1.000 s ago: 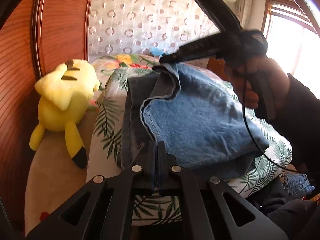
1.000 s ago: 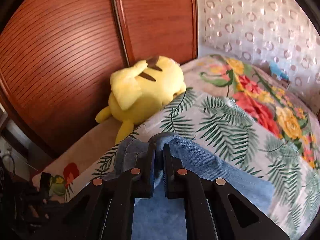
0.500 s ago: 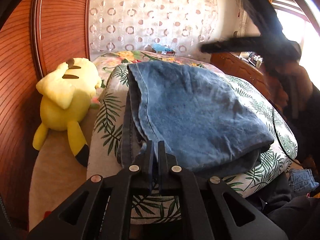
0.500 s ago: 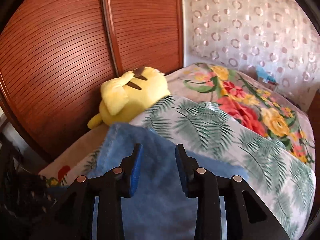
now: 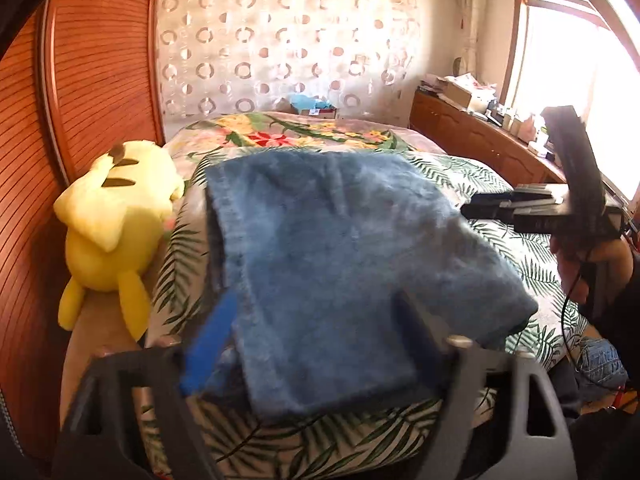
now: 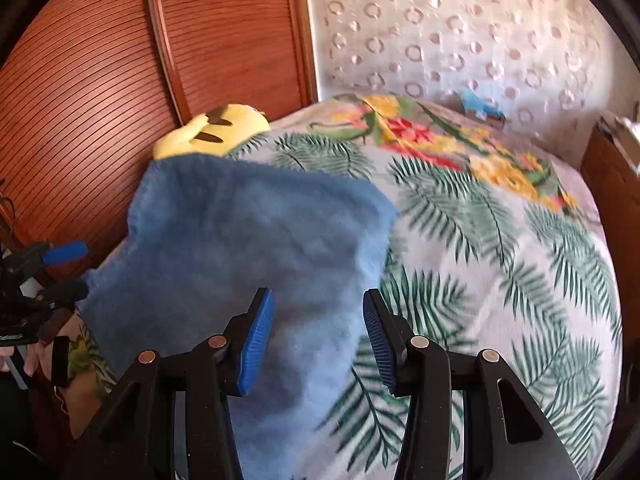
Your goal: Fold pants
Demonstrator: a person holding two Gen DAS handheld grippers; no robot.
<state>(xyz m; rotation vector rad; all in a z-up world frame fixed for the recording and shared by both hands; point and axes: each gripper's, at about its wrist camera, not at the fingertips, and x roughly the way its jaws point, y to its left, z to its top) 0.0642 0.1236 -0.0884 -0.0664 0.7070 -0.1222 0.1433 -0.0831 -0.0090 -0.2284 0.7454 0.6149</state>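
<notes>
Left hand-held gripper (image 5: 316,344): now spreading wide, letting go of pants (image 5: 340,264); right hand-held gripper (image 6: 318,336): staying released, pulling back | pants: lying folded flat on bed (image 5: 520,256) beside yellow plush (image 5: 116,216) | fold apparently finishing

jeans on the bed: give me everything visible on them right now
The jeans are blue denim, folded into a rough rectangular stack lying flat on the palm-leaf bedspread. A stitched seam runs down the edge nearest the yellow plush toy, where darker layers show underneath. The top face looks soft and slightly rumpled, blurred by motion. The left gripper and right gripper are both open, and neither grips the cloth. Only the bedspread visibly touches them.
</notes>
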